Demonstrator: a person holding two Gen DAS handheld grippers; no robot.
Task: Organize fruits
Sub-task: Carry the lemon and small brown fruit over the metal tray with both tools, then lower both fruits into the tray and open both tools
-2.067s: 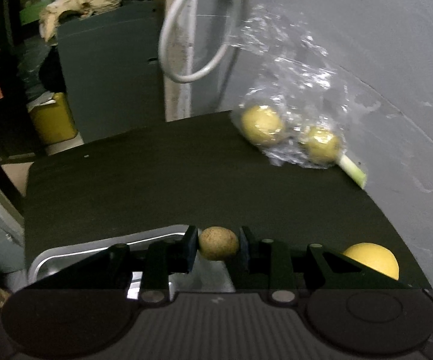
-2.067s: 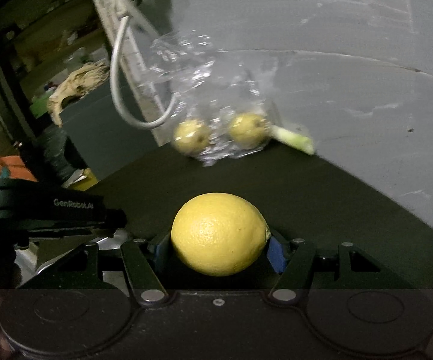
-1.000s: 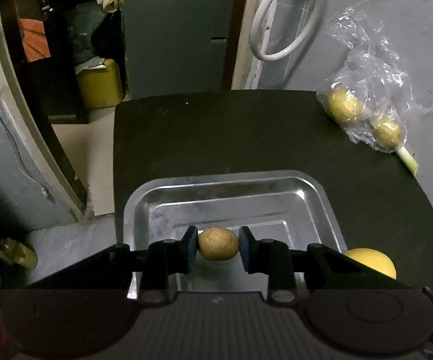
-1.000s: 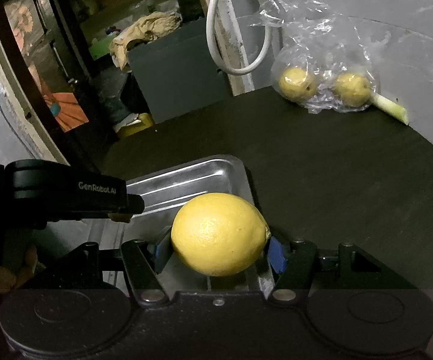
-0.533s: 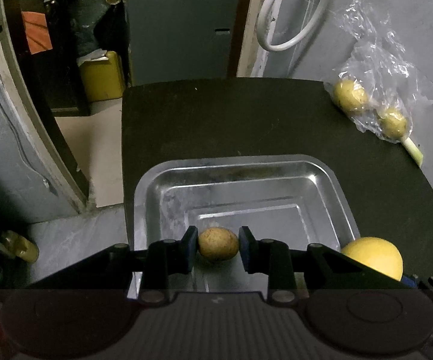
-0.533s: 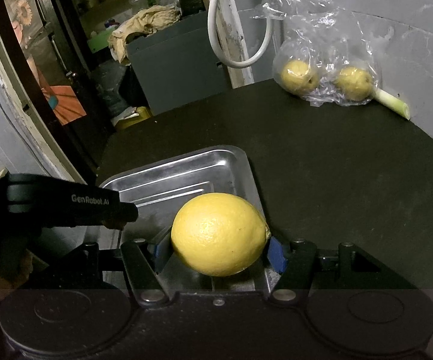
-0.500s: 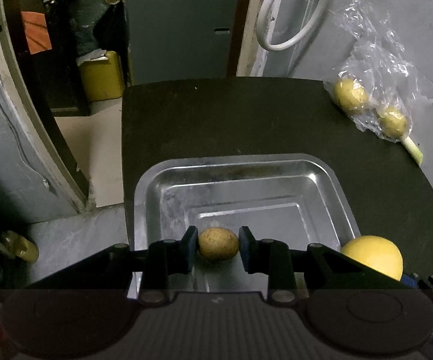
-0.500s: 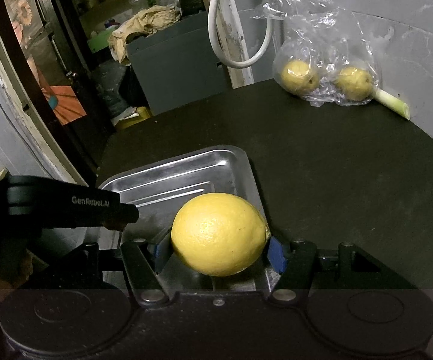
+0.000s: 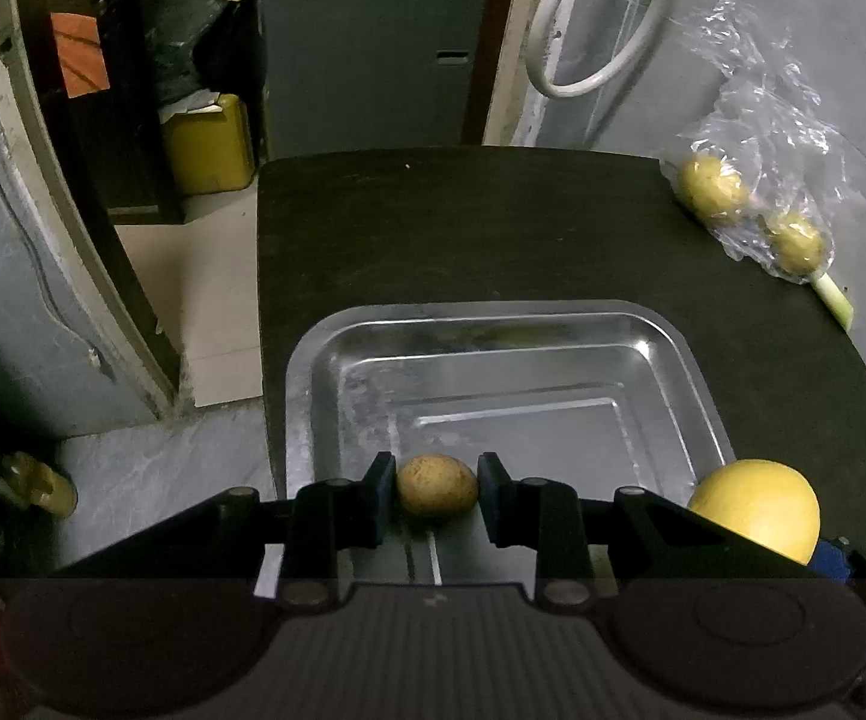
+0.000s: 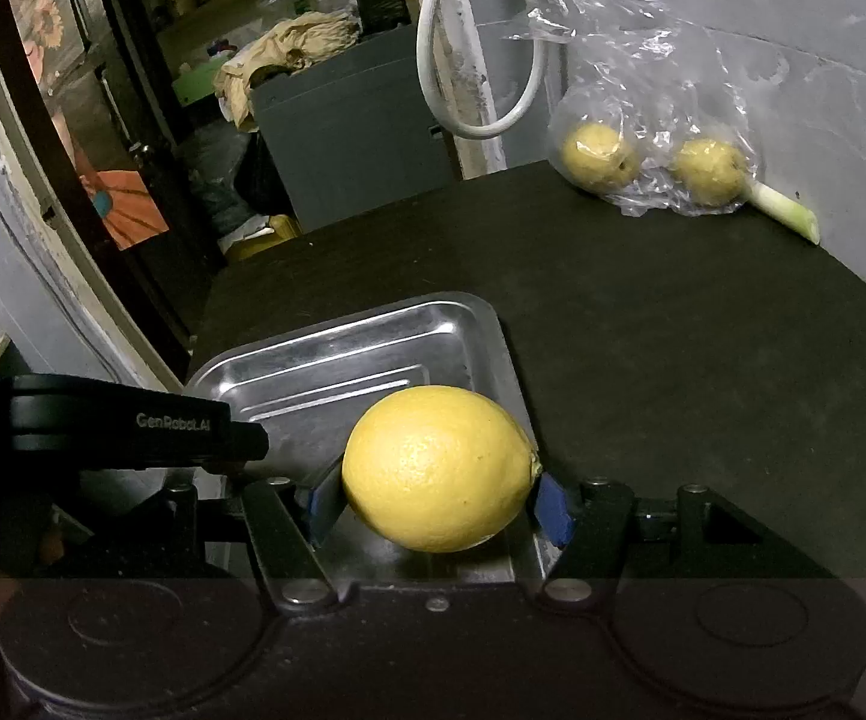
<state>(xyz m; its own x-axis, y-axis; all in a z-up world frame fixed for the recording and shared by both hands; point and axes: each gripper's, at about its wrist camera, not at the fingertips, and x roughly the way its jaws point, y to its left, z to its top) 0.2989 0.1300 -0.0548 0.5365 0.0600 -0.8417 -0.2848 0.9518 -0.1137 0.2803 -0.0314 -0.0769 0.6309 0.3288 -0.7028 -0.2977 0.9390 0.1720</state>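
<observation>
My left gripper [image 9: 436,495] is shut on a small brown speckled fruit [image 9: 436,485], held over the near part of a steel tray [image 9: 493,324] on the black table. My right gripper [image 10: 439,495] is shut on a large yellow lemon [image 10: 439,468] above the tray's [image 10: 342,330] near right corner. That lemon [image 9: 757,507] also shows at the lower right of the left wrist view. The left gripper's black body [image 10: 132,429] reaches in from the left of the right wrist view. Nothing lies inside the tray.
A clear plastic bag [image 9: 751,204] with two yellow fruits and a green stalk lies at the table's far right against the grey wall; the bag [image 10: 655,162] shows in both views. A white cable loop [image 10: 481,60] hangs behind. The table's left edge [image 9: 261,300] drops to the floor.
Both grippers rose and tilted down over the tray, which now shows in full. The bag has drifted toward the upper right of the views. Both fruits stay gripped.
</observation>
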